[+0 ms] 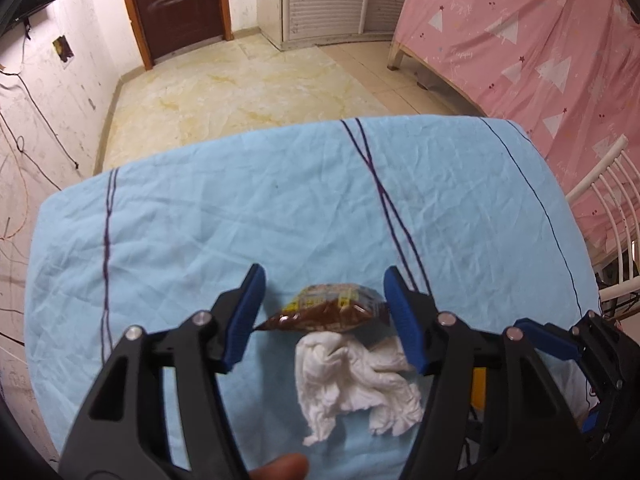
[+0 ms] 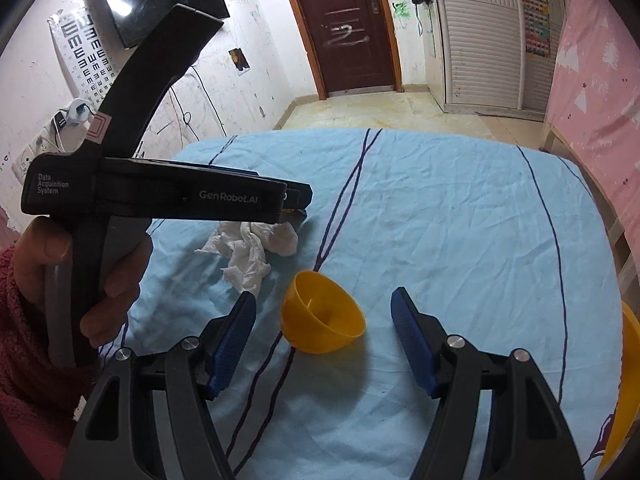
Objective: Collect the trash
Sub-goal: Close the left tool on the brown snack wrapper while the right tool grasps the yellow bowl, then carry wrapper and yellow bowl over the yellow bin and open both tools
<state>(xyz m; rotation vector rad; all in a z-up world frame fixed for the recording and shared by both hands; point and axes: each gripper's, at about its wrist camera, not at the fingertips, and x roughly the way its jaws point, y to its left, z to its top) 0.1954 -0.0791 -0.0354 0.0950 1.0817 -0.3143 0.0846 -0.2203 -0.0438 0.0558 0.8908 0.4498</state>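
Observation:
A brown sauce packet (image 1: pixel 334 310) lies on the light blue cloth (image 1: pixel 240 216), with a crumpled white tissue (image 1: pixel 356 384) just in front of it. My left gripper (image 1: pixel 324 300) is open, its blue fingers on either side of the packet and above the tissue. In the right wrist view the left gripper (image 2: pixel 298 200) hovers over the tissue (image 2: pixel 248 248). A small yellow bowl (image 2: pixel 322 316) lies tipped on its side on the cloth. My right gripper (image 2: pixel 324 316) is open around the bowl, apart from it.
The cloth-covered table (image 2: pixel 460 240) fills both views. A pink-draped bed (image 1: pixel 540 52) stands at the right, with a white chair (image 1: pixel 608 216) beside the table. A second yellow object (image 2: pixel 624 380) shows at the right edge. A brown door (image 2: pixel 348 24) is beyond.

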